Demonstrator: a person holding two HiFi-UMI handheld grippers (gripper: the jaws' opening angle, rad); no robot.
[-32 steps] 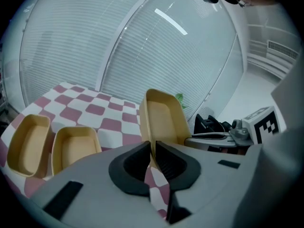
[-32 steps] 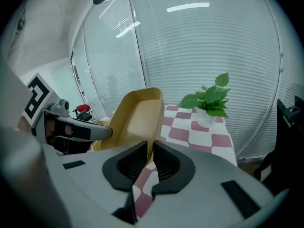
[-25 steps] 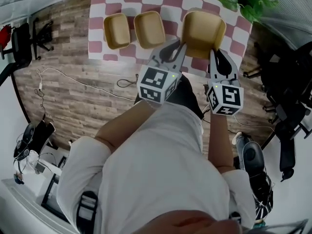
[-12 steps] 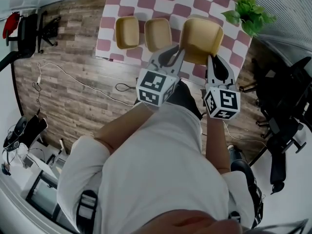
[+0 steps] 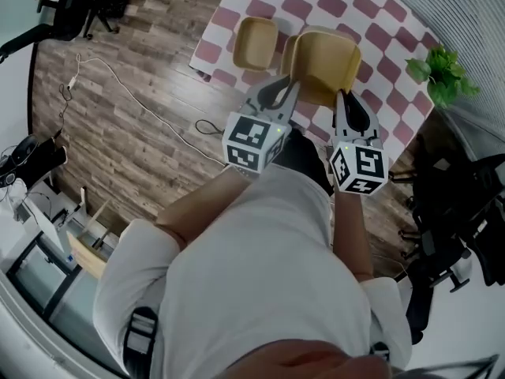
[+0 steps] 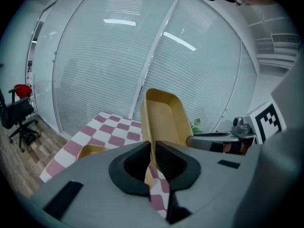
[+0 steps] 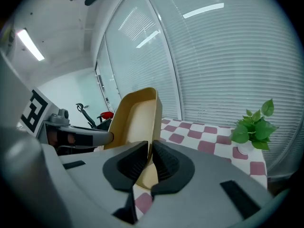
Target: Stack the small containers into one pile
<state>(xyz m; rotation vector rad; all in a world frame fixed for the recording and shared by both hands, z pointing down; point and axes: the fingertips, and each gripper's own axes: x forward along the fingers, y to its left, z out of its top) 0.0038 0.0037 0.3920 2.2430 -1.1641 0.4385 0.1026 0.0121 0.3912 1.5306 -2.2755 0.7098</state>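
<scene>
A tan container hangs in the air above the checkered table, held by both grippers. My left gripper is shut on its left rim, and my right gripper is shut on its right rim. Each gripper view shows the container's wall standing up between the jaws. Two more tan containers lie on the table: one to the left, and another mostly hidden under the held one. A container on the table also shows in the left gripper view.
A green potted plant stands at the table's right side, also in the right gripper view as the plant. Wooden floor with a cable lies left of the table. Black office chairs stand to the right.
The head view has swung, so the table now sits further right and tilted. The held container stays between both grippers and now overlaps the middle container on the table.
</scene>
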